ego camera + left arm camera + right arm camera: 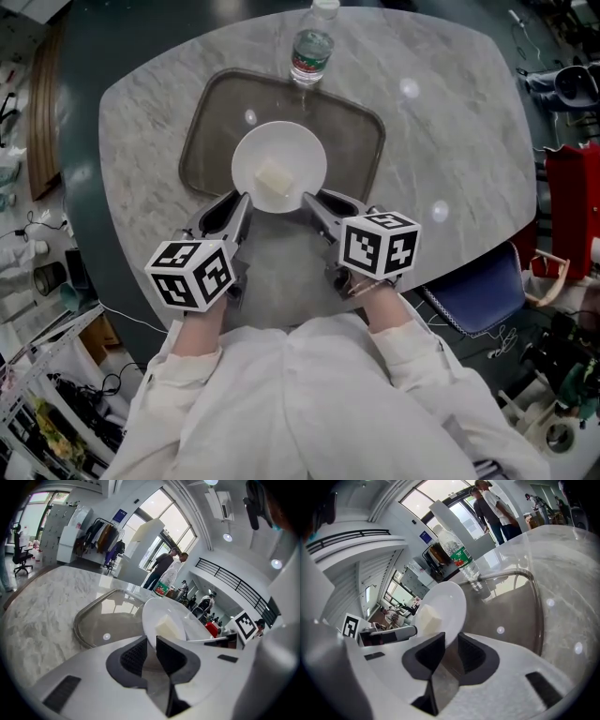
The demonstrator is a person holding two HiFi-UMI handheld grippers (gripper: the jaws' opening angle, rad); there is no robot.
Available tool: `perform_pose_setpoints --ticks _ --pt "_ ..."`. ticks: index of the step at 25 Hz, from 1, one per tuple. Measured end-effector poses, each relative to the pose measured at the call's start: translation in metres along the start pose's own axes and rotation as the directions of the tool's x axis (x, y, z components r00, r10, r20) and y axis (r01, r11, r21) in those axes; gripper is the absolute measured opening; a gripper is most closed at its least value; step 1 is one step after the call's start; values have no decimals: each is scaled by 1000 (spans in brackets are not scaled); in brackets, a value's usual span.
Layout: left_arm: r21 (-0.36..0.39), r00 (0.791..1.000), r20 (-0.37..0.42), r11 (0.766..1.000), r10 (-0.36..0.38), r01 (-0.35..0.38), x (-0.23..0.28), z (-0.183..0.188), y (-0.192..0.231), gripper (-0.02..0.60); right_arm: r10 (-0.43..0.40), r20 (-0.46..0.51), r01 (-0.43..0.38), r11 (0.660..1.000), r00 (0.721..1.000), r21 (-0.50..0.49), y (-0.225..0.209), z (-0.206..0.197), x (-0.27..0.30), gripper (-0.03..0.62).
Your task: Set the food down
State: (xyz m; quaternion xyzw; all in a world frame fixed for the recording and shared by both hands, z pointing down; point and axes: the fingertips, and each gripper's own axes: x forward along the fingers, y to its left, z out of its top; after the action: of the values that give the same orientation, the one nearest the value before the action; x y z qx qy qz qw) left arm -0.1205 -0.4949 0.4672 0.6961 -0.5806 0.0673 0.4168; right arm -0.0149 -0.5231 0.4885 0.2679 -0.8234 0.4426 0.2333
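Note:
A white plate [291, 155] with a pale yellow block of food [274, 178] hangs over the grey tray [211, 122] on the marble table [450, 122]. My left gripper [246, 199] is shut on the plate's near-left rim, and my right gripper [307, 199] is shut on its near-right rim. In the left gripper view the plate [157, 611] runs between the dark pads of the left gripper [151, 651], with the food [169, 626] just beyond. In the right gripper view the plate [450, 602] rim sits between the pads of the right gripper [451, 651], food [429, 618] on it.
A water bottle [311, 52] with a green label stands at the tray's far edge. A blue seat [478, 291] and a red object [572, 206] lie beyond the table's right side. Cluttered shelves flank the left. Two people [166, 569] stand far off by the windows.

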Motion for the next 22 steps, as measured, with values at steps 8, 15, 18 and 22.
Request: perform_pose_setpoints --ticks 8,15,18,22 --pt "31 998 -61 999 14 -12 27 9 10 64 -32 -37 30 999 999 -32 -16 13 17 63" --pt "59 993 -115 998 14 -8 37 8 18 64 -66 -56 64 997 996 -46 -20 16 26 66" --pt "68 991 -130 998 20 -11 40 6 19 64 -87 -69 83 995 994 -57 -24 13 29 72" --pt "63 990 -136 998 27 -18 43 7 24 64 -82 -74 80 996 994 -36 -23 11 33 78"
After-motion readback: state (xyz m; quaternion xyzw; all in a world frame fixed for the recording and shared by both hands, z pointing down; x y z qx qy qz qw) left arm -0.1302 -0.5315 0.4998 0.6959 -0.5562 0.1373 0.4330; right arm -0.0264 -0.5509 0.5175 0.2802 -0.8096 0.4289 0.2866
